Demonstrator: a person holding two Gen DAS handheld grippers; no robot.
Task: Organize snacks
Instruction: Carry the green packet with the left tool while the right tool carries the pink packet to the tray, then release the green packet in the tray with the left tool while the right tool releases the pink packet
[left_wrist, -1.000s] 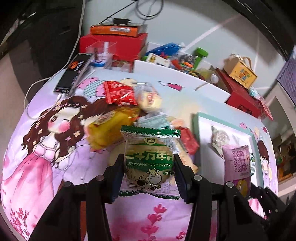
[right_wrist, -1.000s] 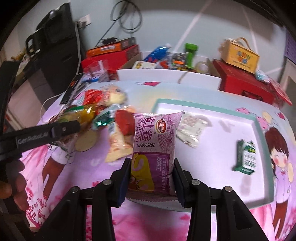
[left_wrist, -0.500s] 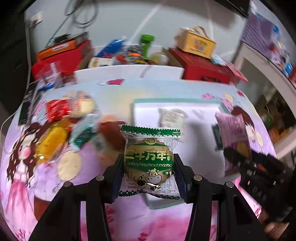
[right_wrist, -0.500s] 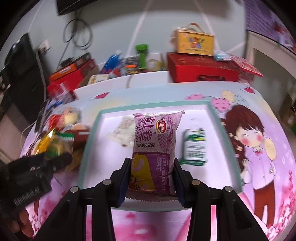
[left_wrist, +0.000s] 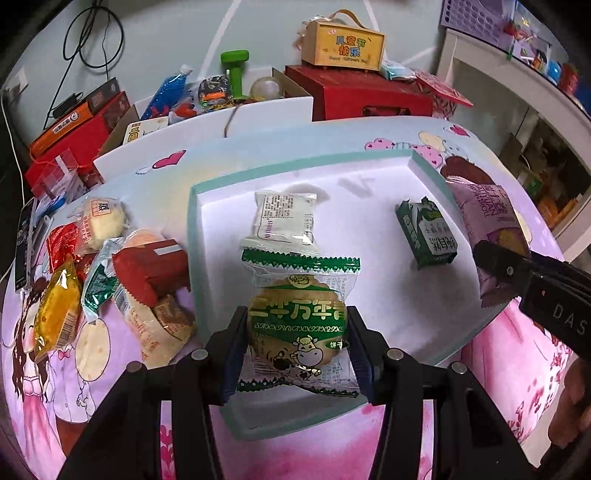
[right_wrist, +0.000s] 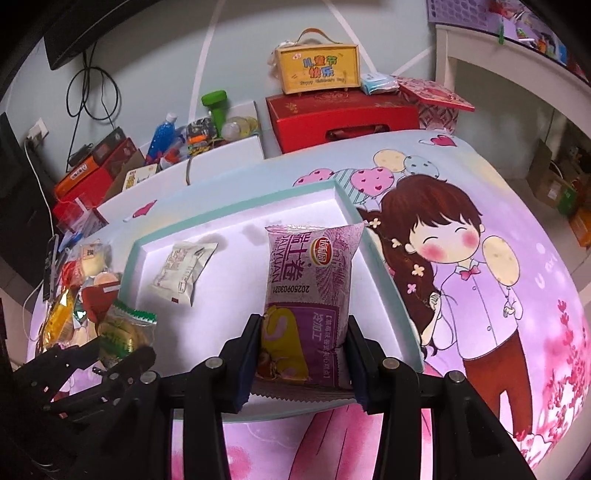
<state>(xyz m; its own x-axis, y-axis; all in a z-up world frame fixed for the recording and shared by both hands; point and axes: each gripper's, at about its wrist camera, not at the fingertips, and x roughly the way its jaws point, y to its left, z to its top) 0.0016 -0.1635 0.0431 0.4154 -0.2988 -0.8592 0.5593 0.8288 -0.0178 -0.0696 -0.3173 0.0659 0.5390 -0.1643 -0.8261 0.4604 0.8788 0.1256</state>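
Biscuit packet (left_wrist: 297, 325) in left gripper (left_wrist: 297, 349), over tray (left_wrist: 428, 162)

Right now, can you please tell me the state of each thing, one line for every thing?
Left tool: shut on the green-and-clear cookie packet, held over the tray.
Right tool: shut on the purple roll-cake packet, held over the tray.
White shallow tray with teal rim: holds two packets.
White flat packet: lying in the tray.
Dark green small packet: lying in the tray.
Heap of mixed snack packets: lying left of the tray, unsorted.
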